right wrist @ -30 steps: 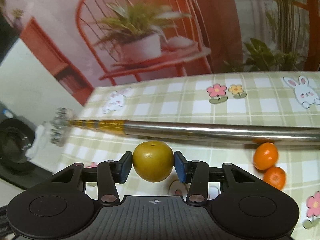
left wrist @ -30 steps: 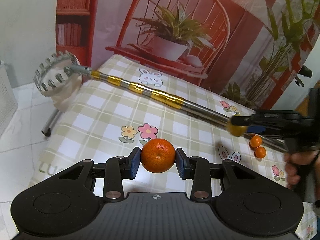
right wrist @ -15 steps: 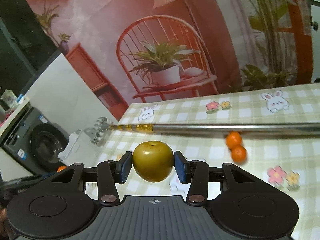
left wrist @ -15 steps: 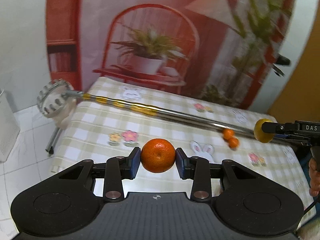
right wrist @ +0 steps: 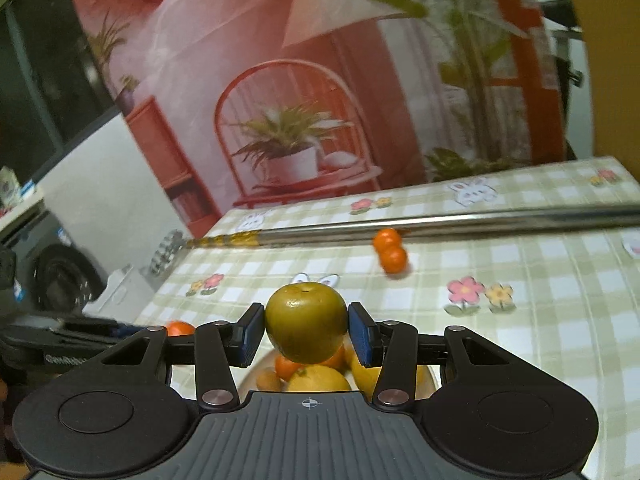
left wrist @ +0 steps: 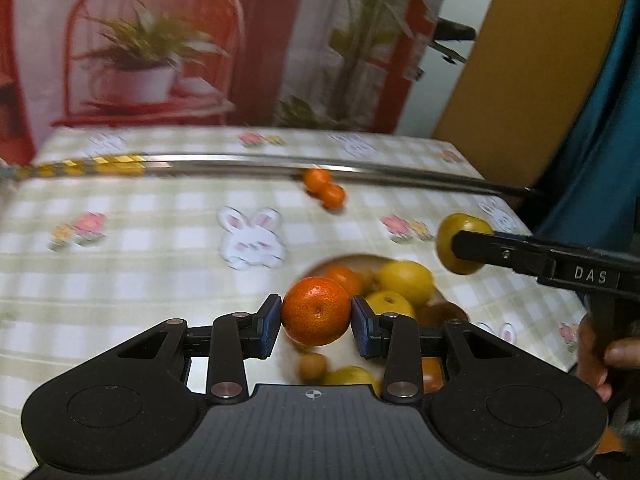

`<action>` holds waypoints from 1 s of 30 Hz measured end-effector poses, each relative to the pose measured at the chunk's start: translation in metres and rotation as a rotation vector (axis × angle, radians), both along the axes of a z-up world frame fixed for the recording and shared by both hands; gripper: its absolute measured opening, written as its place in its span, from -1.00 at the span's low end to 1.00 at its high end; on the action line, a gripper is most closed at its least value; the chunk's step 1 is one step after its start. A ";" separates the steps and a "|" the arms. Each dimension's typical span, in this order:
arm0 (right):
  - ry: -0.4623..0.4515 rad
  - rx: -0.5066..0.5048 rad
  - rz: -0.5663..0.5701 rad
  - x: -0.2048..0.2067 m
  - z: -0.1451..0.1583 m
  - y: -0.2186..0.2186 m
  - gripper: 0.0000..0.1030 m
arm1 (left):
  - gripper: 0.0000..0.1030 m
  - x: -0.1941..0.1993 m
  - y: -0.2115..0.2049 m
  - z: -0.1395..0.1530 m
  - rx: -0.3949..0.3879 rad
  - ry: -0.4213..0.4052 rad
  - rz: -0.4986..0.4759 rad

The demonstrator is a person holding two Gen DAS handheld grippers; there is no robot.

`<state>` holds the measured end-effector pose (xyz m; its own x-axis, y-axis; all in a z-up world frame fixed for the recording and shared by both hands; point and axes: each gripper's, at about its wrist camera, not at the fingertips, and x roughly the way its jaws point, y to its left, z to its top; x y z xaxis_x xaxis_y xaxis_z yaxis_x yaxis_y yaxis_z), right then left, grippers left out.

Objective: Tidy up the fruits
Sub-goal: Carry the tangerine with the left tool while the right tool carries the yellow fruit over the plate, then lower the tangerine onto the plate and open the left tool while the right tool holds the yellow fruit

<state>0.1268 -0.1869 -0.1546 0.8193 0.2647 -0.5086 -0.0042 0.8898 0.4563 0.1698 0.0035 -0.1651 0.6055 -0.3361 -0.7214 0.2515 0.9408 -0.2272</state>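
Note:
My left gripper (left wrist: 316, 318) is shut on an orange (left wrist: 316, 312) and hangs just above a white bowl (left wrist: 320, 270) filled with several yellow and orange fruits. My right gripper (right wrist: 306, 330) is shut on a green-yellow apple (right wrist: 306, 328), also over the bowl (right wrist: 250, 376). In the left wrist view that apple (left wrist: 448, 252) shows at the right, beyond the bowl's edge. Two small tangerines (left wrist: 324, 188) lie together on the checked tablecloth, touching the pole; the right wrist view shows these tangerines (right wrist: 390, 250) too.
A long metal fruit-picker pole (left wrist: 240, 162) with yellow bands lies across the far side of the table (left wrist: 140, 248). A person's hand (left wrist: 596, 354) holds the right gripper's handle. A printed backdrop of a red chair and plants stands behind.
Both grippers have swung right and back toward the near side of the table, each still holding its fruit; the fruit bowl has come into view beneath them.

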 end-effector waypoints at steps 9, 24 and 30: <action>0.001 0.006 -0.044 -0.016 -0.034 -0.006 -0.19 | -0.23 0.015 -0.022 -0.047 -0.007 0.055 0.017; 0.000 -0.009 -0.045 -0.017 -0.046 -0.002 -0.19 | -0.23 0.015 -0.024 -0.062 -0.050 0.064 0.067; 0.005 -0.014 -0.043 -0.015 -0.048 0.001 -0.19 | -0.23 0.009 -0.025 -0.064 -0.042 0.060 0.054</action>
